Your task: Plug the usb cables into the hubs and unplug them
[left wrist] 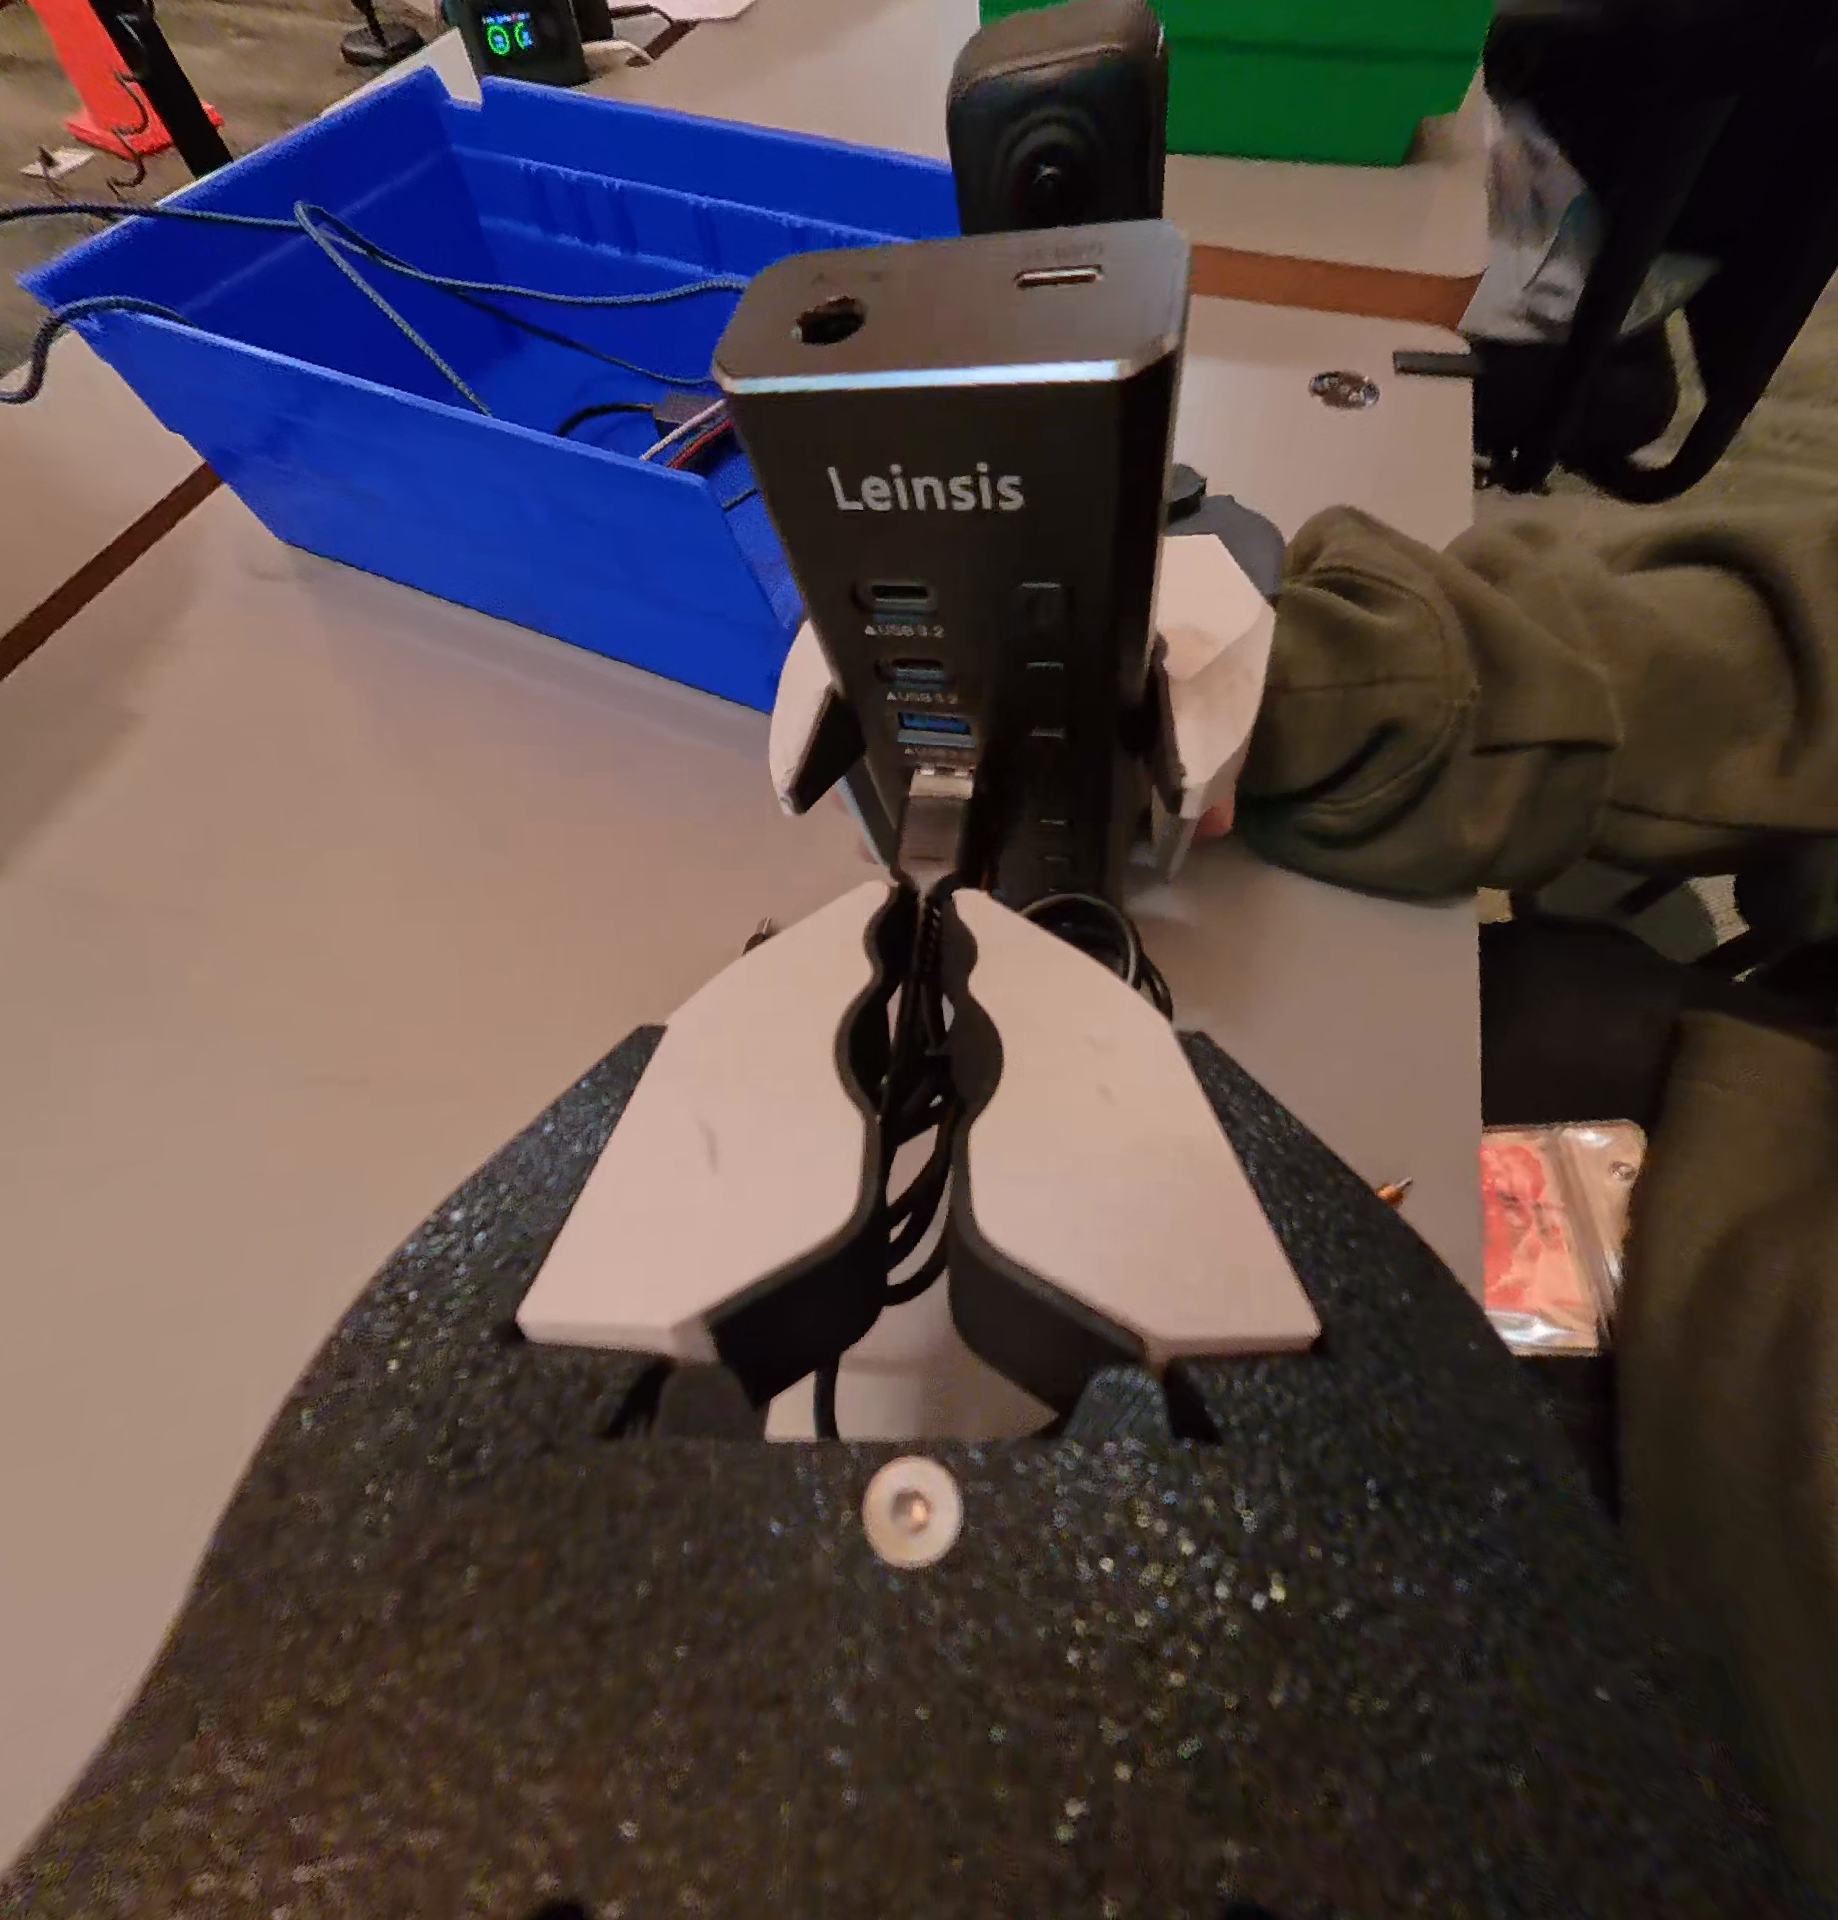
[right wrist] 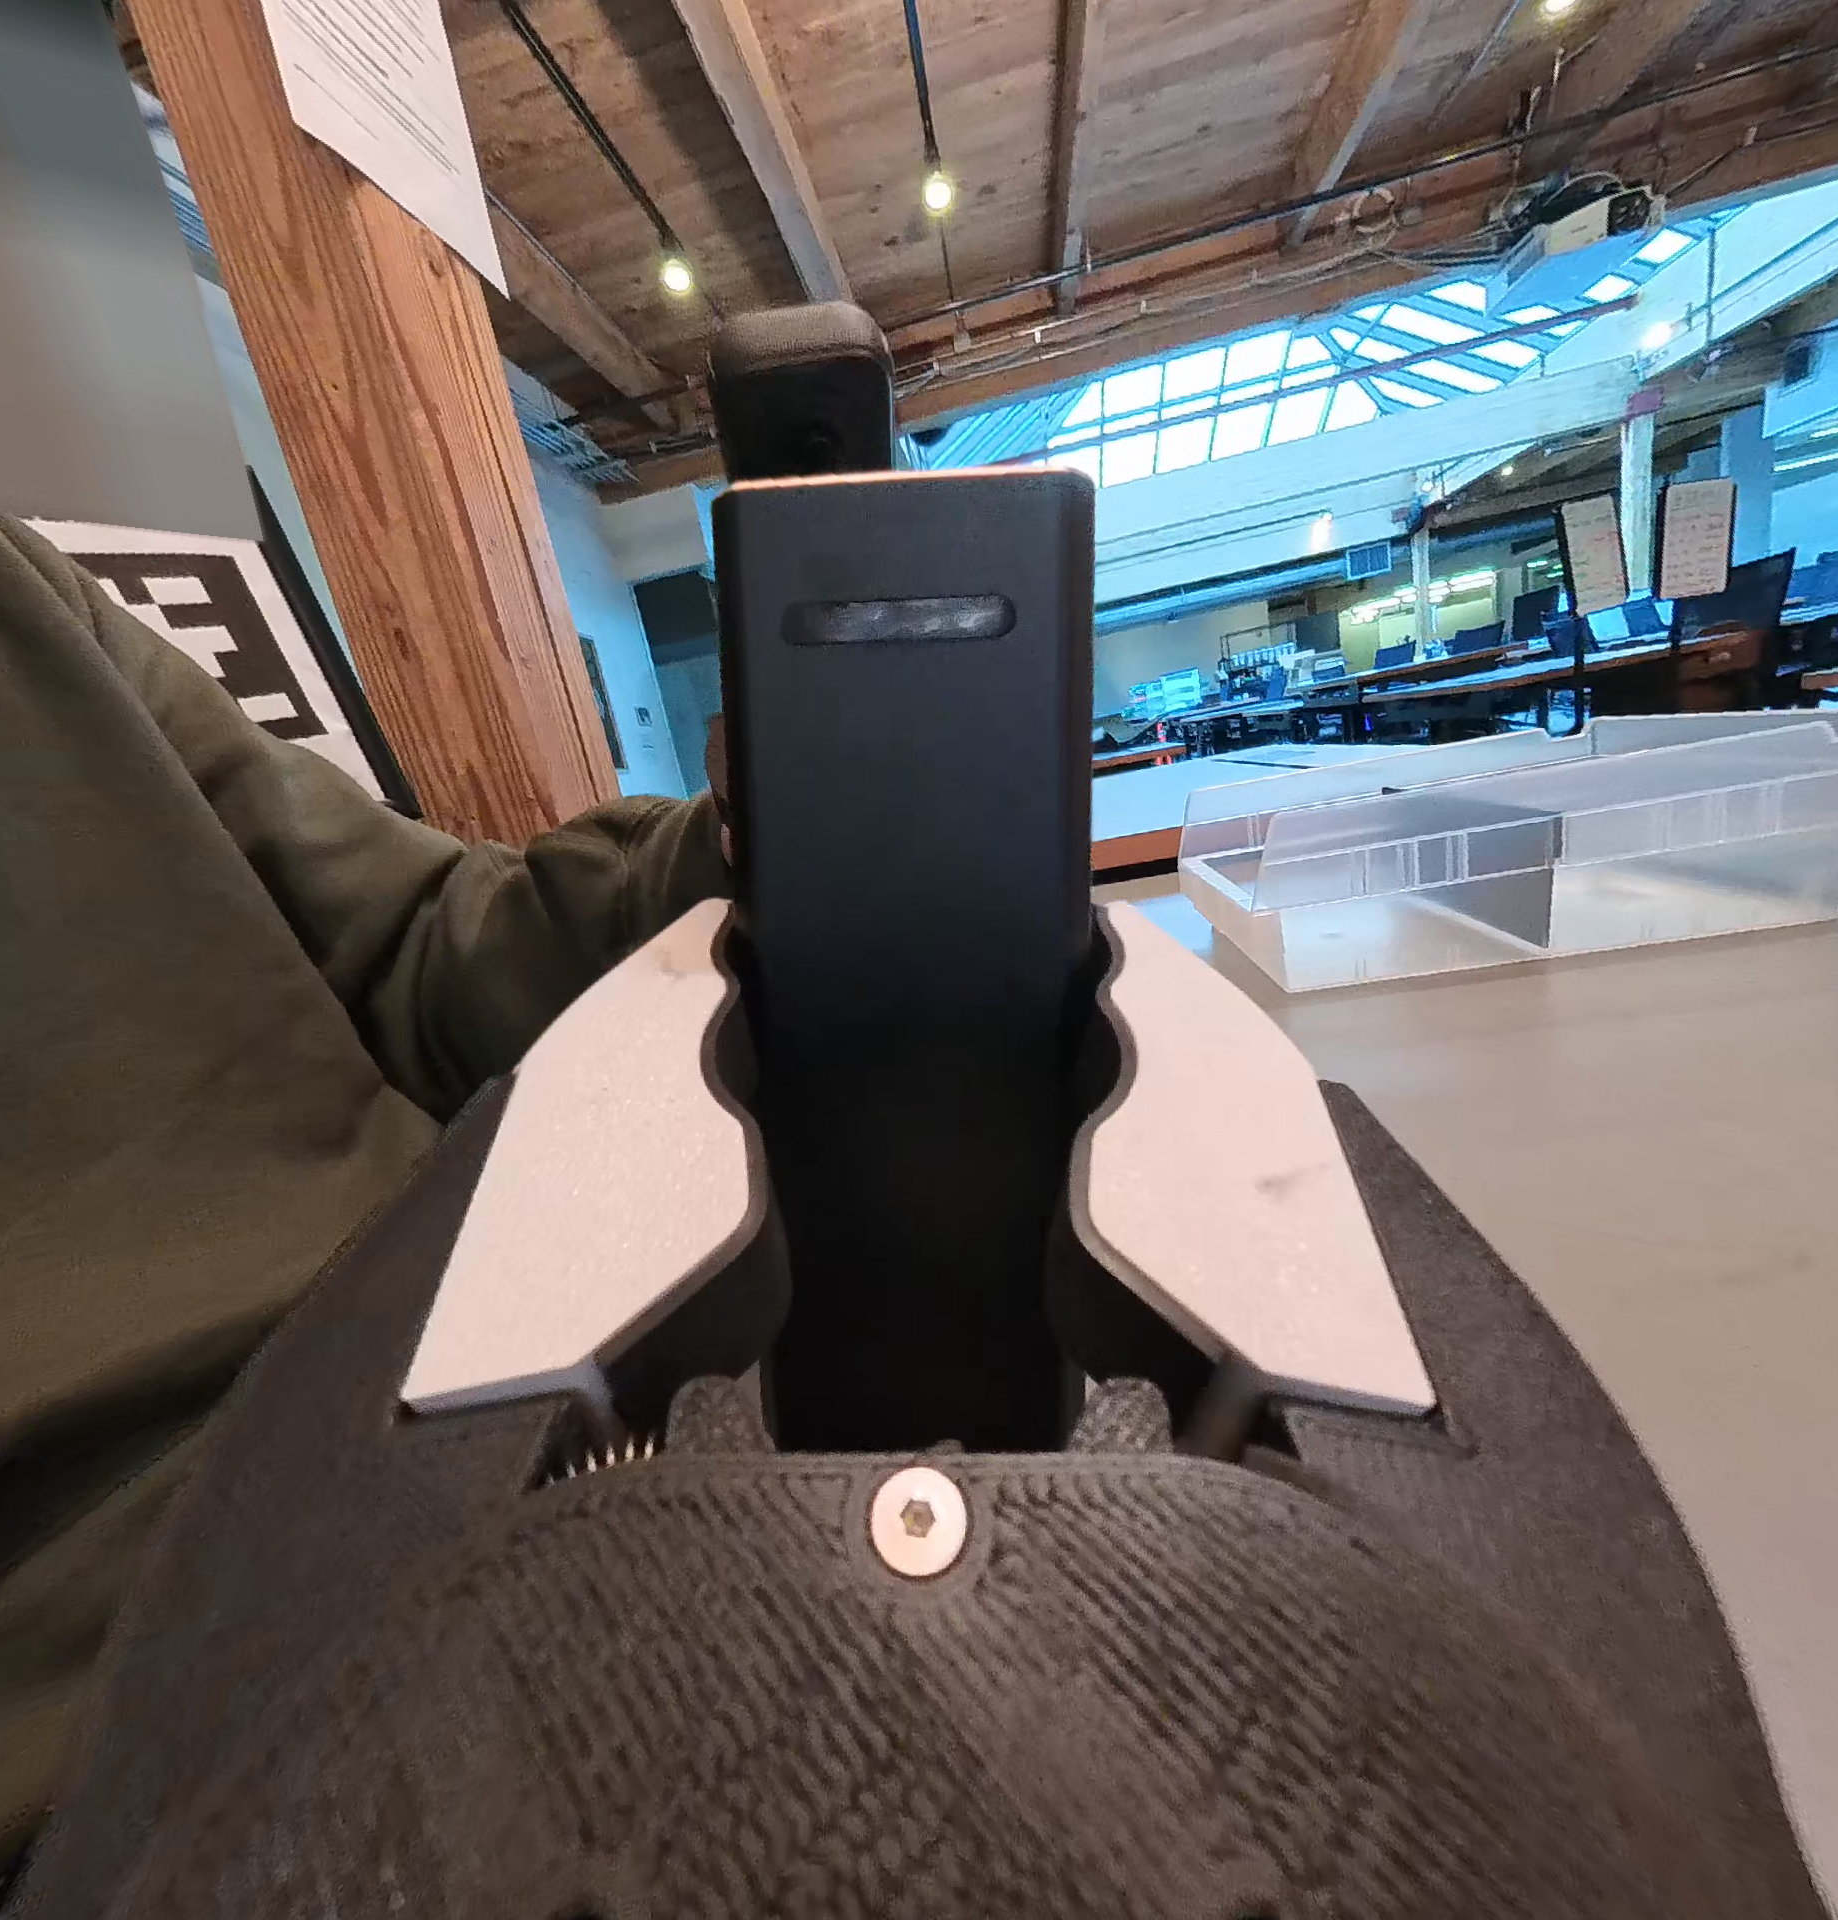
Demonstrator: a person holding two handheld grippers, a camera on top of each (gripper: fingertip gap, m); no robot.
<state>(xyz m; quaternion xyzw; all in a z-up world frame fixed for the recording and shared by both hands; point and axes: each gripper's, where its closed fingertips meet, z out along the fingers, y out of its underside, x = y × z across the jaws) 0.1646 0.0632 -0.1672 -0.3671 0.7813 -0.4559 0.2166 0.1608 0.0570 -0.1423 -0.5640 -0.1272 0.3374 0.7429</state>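
A black USB hub [left wrist: 956, 540] stands upright in the left wrist view, its port side facing me. My right gripper [left wrist: 982, 758] holds it from behind, one finger on each side. In the right wrist view the hub's plain back [right wrist: 904, 883] fills the space between that gripper's fingers [right wrist: 907, 935]. My left gripper [left wrist: 920, 894] is shut on a black USB cable [left wrist: 910, 1091] just behind its plug [left wrist: 938, 805]. The plug's metal end sits at a lower port on the hub; how deep it is in I cannot tell.
A blue bin [left wrist: 458, 395] with loose cables stands on the grey table [left wrist: 271, 935] behind and left of the hub. A green bin [left wrist: 1310, 73] is at the back. A person's olive sleeve [left wrist: 1517, 707] reaches in from the right. Clear plastic bins [right wrist: 1517, 862] stand to the right. My two grippers' fingertips are within a few centimetres of each other.
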